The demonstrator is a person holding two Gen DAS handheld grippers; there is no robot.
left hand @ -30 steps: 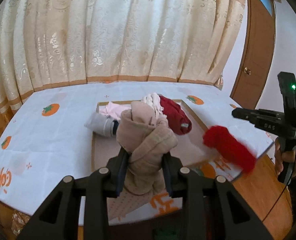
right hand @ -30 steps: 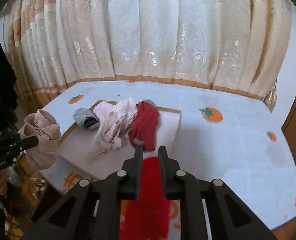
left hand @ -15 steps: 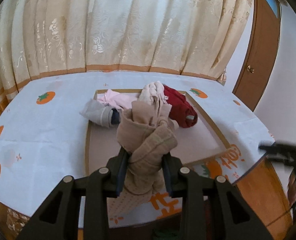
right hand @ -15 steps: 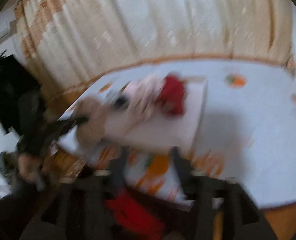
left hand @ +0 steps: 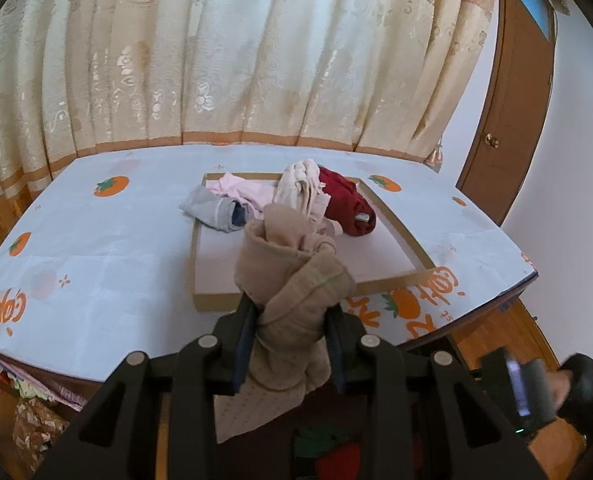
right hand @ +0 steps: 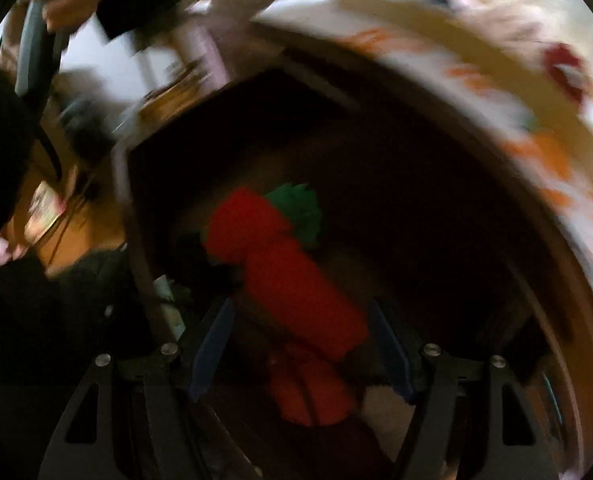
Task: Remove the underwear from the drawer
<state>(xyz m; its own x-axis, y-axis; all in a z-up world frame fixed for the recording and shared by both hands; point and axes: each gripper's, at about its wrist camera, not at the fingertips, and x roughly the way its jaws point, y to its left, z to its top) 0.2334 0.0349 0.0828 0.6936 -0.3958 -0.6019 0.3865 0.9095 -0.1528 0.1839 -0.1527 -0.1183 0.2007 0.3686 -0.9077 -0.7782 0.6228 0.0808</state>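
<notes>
Between my left gripper's (left hand: 290, 330) pads sits the beige underwear (left hand: 292, 300), clamped, its tail hanging free. Below my right gripper (right hand: 302, 346), jaws wide, red underwear (right hand: 288, 276) lies unheld in the dark drawer (right hand: 436, 208); blur risks a misjudged grasp.

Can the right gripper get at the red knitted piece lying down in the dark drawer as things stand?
Probably yes: the right gripper is open, pointing down at the red knitted piece, with nothing visible between them. The view is blurred, so contact is unclear.
</notes>
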